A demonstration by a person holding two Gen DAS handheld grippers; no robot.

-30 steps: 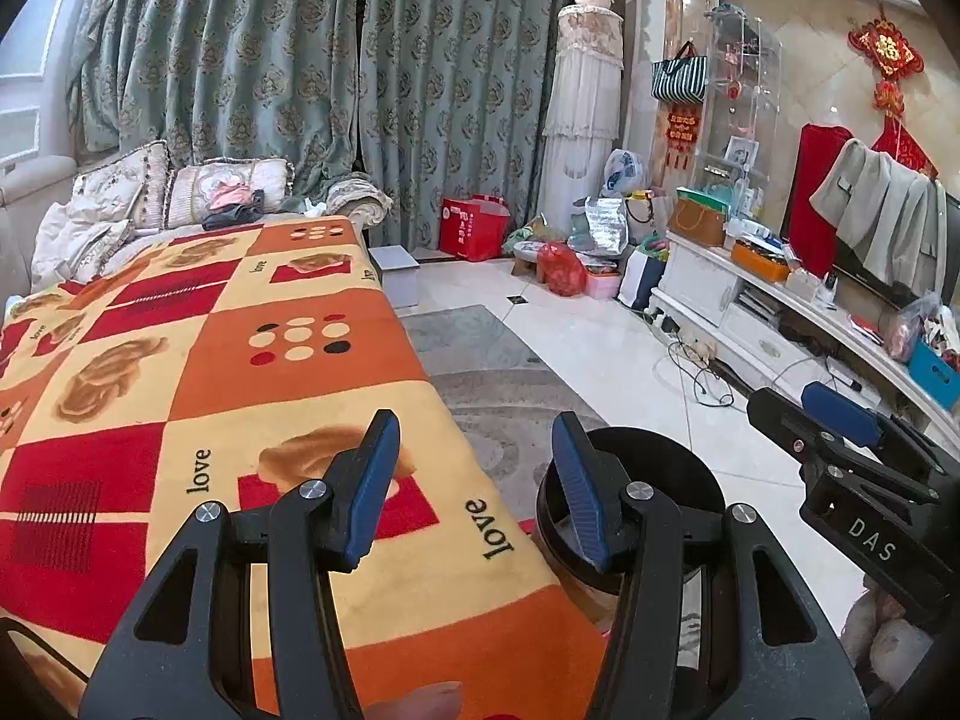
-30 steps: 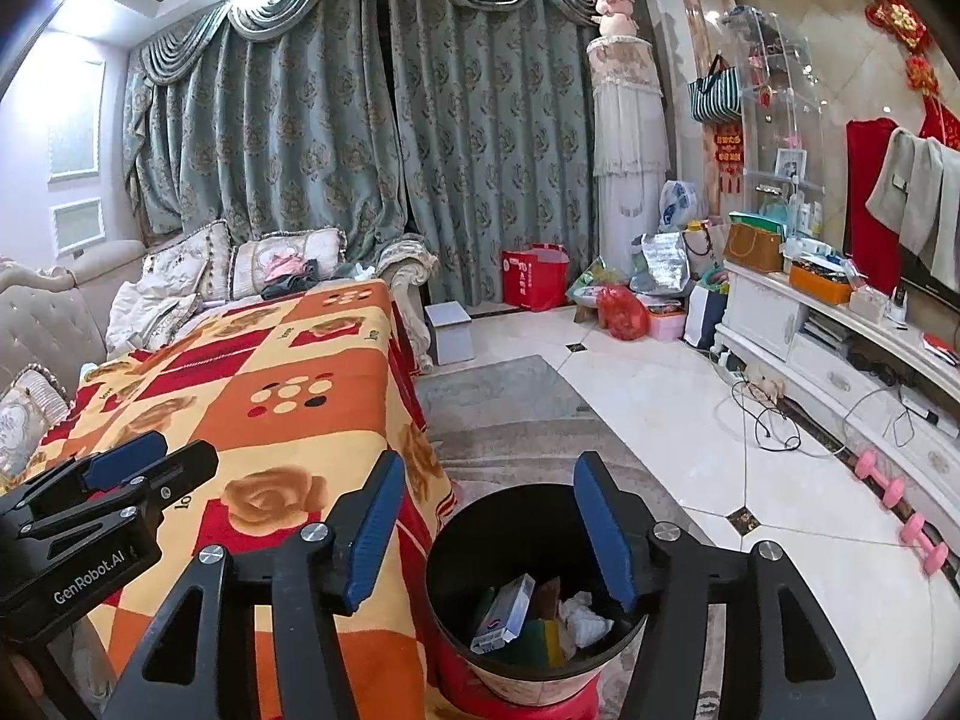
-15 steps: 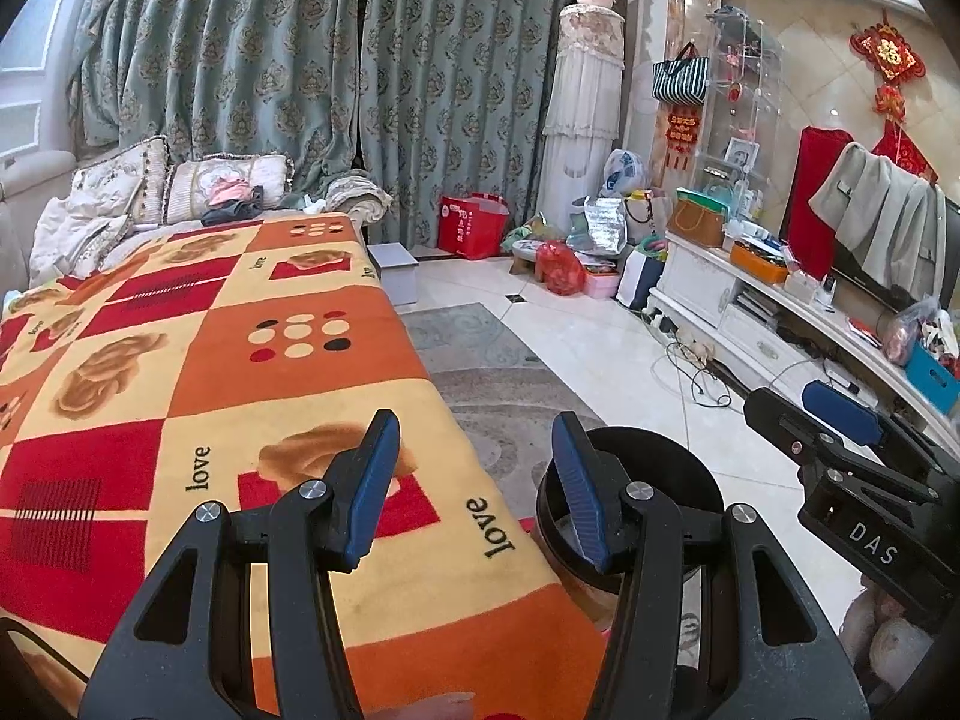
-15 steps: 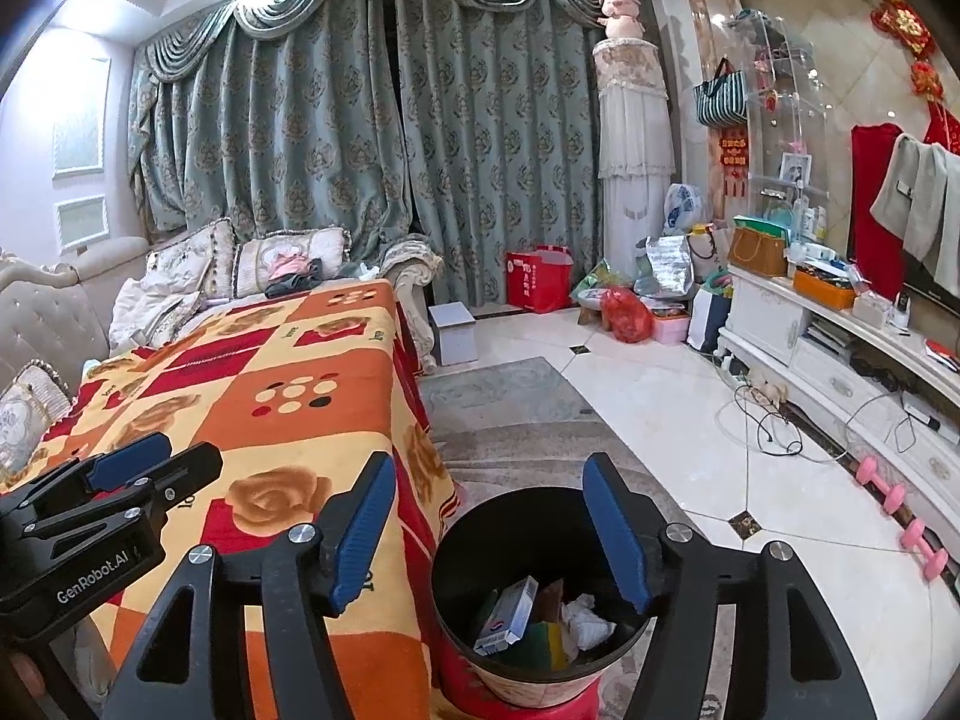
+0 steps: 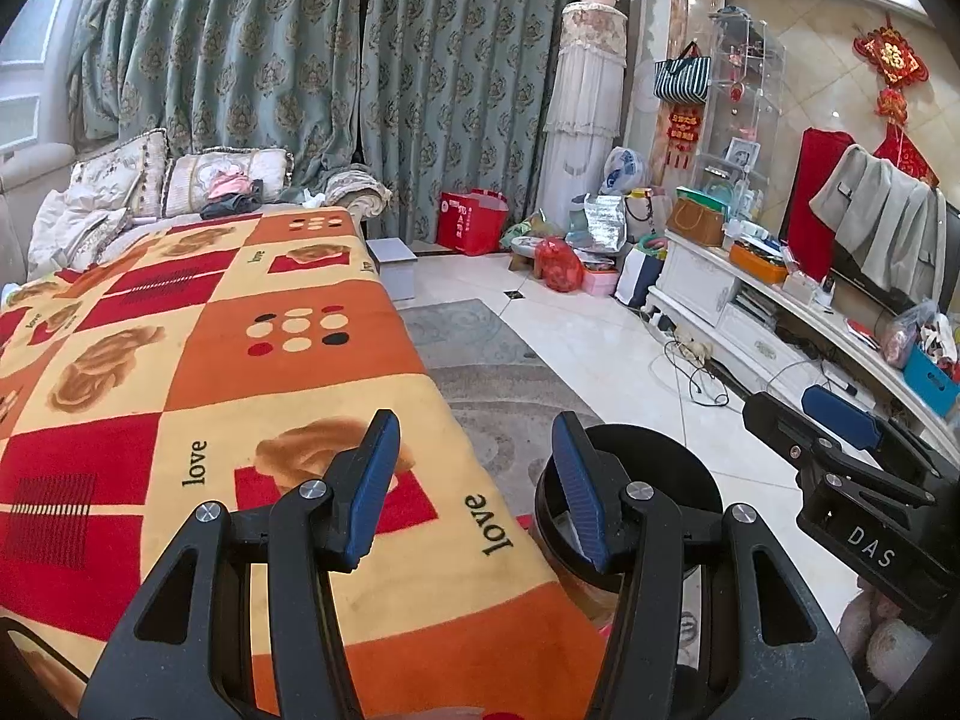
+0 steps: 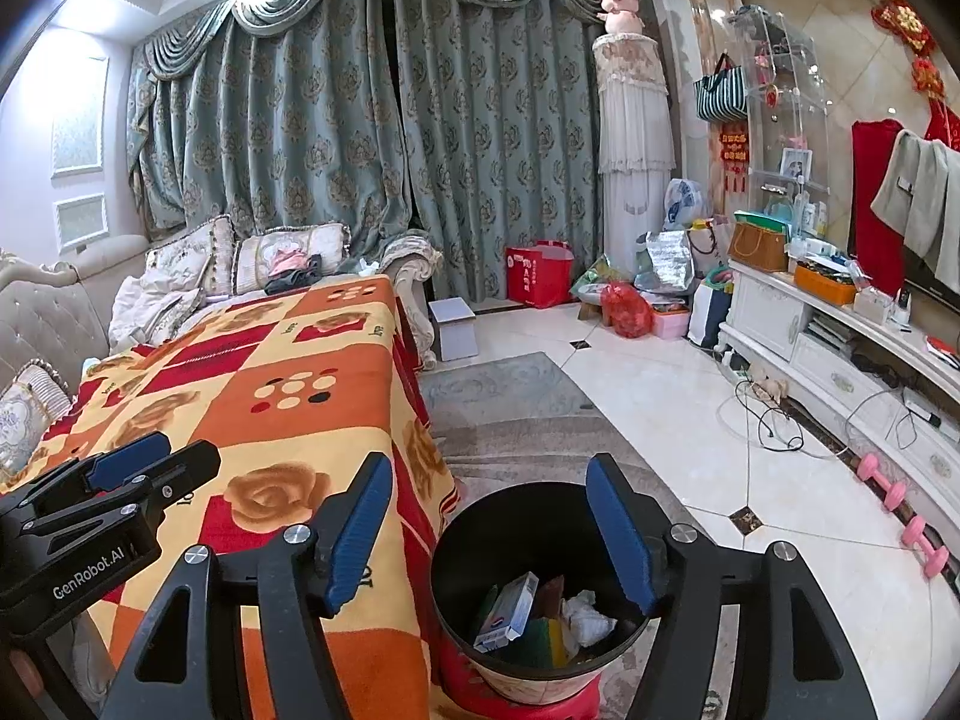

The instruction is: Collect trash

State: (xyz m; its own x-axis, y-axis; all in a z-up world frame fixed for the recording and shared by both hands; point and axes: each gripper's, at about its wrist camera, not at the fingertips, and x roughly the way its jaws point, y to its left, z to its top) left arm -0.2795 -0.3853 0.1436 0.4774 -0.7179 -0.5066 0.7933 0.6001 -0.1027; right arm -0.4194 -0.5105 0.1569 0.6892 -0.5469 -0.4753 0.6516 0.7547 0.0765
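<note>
Hovering above the black bin (image 6: 528, 576), the right gripper (image 6: 489, 531) has just been opening its jaws and nothing sits between them; the left gripper (image 5: 477, 480) stands apart and empty over the blanket's (image 5: 240, 372) near corner. Inside the bin, at 6 o'clock from the right tool, lie a small carton (image 6: 509, 611), crumpled paper (image 6: 585, 618) and other scraps, so collection looks mostly done. No loose trash shows on the blanket; the far-wall clutter at 1 o'clock is unclear.

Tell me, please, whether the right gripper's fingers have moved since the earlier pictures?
Yes. The right gripper has just been opening: its fingers now stand further apart against the trash bin rim, with nothing between them.
</note>
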